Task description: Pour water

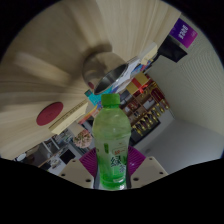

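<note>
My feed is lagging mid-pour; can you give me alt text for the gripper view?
A green plastic bottle with a green cap stands upright between the fingers of the hand-held gripper, which press on its lower body. Beyond it the tilted view shows a pale ceiling and cluttered shelves.

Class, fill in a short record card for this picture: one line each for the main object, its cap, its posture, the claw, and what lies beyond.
main object: green translucent plastic bottle with a printed label
cap: green screw cap, on
posture: upright relative to the claw, between its fingers
claw: claw with magenta pads at either side of the bottle; contact looks close, grip appears closed on it
beyond: tilted view of a ceiling with a red round disc and shelves of goods
</note>
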